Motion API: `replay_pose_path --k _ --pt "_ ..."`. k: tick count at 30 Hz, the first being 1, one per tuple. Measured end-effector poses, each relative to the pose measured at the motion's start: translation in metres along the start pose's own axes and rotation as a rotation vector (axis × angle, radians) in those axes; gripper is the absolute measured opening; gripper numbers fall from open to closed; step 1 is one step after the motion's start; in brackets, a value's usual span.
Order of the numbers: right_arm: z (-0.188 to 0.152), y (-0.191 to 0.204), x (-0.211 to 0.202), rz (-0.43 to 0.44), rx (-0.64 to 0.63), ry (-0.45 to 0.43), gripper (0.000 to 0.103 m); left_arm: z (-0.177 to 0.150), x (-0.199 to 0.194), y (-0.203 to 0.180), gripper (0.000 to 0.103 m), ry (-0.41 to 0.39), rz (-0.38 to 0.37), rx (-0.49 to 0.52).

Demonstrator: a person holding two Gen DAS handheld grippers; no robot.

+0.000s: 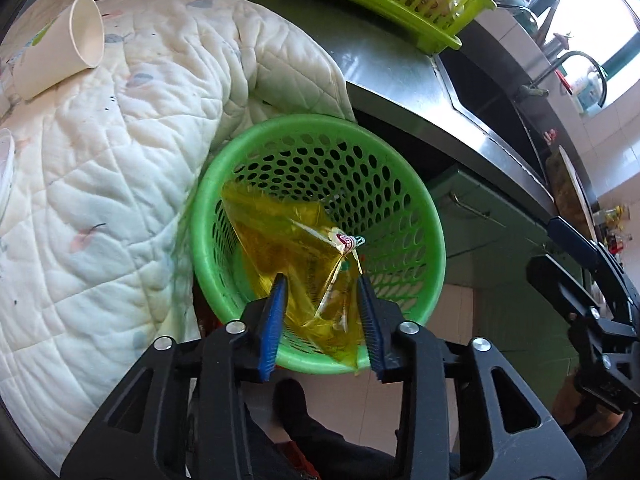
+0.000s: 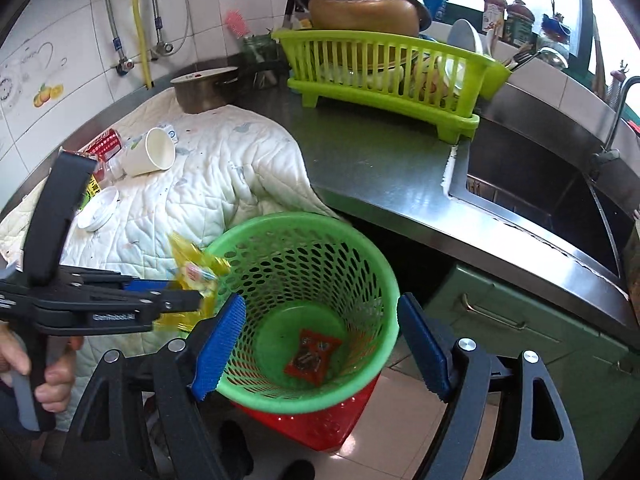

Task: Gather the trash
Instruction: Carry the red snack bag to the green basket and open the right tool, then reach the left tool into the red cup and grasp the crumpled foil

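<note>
A green perforated trash basket (image 1: 416,200) (image 2: 304,392) stands beside the counter, on something red. My left gripper (image 1: 322,322) hangs over its near rim with its jaws apart; a yellow transparent wrapper (image 1: 296,248) (image 2: 196,270) lies loosely between the blue pads, at the basket's mouth. My right gripper (image 2: 320,344) is open and empty, its pads on either side of the basket. An orange-red snack packet (image 2: 312,356) lies at the basket's bottom. A white paper cup (image 1: 60,46) (image 2: 150,152) lies on its side on the white quilted cloth (image 1: 100,184) (image 2: 208,184).
A red can (image 2: 102,144), a small bottle and a white lid (image 2: 98,206) lie on the cloth. A lime dish rack (image 2: 384,76) with bowls stands on the steel counter (image 2: 368,160); a metal pot (image 2: 204,88) is behind, the sink (image 2: 540,184) to the right.
</note>
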State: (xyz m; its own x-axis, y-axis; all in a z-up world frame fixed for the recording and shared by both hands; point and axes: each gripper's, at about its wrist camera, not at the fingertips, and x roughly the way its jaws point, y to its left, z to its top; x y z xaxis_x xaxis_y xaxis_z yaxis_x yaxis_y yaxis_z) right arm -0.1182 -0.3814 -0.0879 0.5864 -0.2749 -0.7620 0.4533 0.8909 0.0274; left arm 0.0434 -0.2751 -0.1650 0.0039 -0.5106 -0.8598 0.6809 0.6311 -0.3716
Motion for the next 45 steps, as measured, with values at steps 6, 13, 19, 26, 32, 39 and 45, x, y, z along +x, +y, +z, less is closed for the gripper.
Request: replay_pose_path --k 6,13,19,26,32,39,45 --pt "0.001 -0.006 -0.005 0.01 0.002 -0.014 0.075 -0.003 0.003 -0.005 0.053 0.001 0.011 -0.005" --pt "0.012 0.009 -0.002 0.042 -0.024 -0.032 0.078 -0.007 -0.031 0.015 0.057 -0.059 0.047 -0.039" --pt "0.03 0.038 0.008 0.096 -0.067 -0.046 0.079 -0.013 -0.07 0.049 0.058 -0.125 0.104 -0.09" --pt "0.06 0.089 0.025 0.167 -0.159 -0.057 0.08 -0.025 -0.113 0.099 0.059 -0.2 0.177 -0.17" --pt "0.083 0.133 0.038 0.211 -0.233 -0.07 0.082 -0.031 -0.151 0.156 0.059 -0.262 0.255 -0.244" --pt "0.098 0.176 0.052 0.255 -0.269 -0.065 0.083 -0.02 -0.192 0.215 0.08 -0.352 0.359 -0.33" --pt "0.105 0.201 0.058 0.269 -0.284 -0.063 0.083 -0.005 -0.229 0.252 0.079 -0.471 0.403 -0.386"
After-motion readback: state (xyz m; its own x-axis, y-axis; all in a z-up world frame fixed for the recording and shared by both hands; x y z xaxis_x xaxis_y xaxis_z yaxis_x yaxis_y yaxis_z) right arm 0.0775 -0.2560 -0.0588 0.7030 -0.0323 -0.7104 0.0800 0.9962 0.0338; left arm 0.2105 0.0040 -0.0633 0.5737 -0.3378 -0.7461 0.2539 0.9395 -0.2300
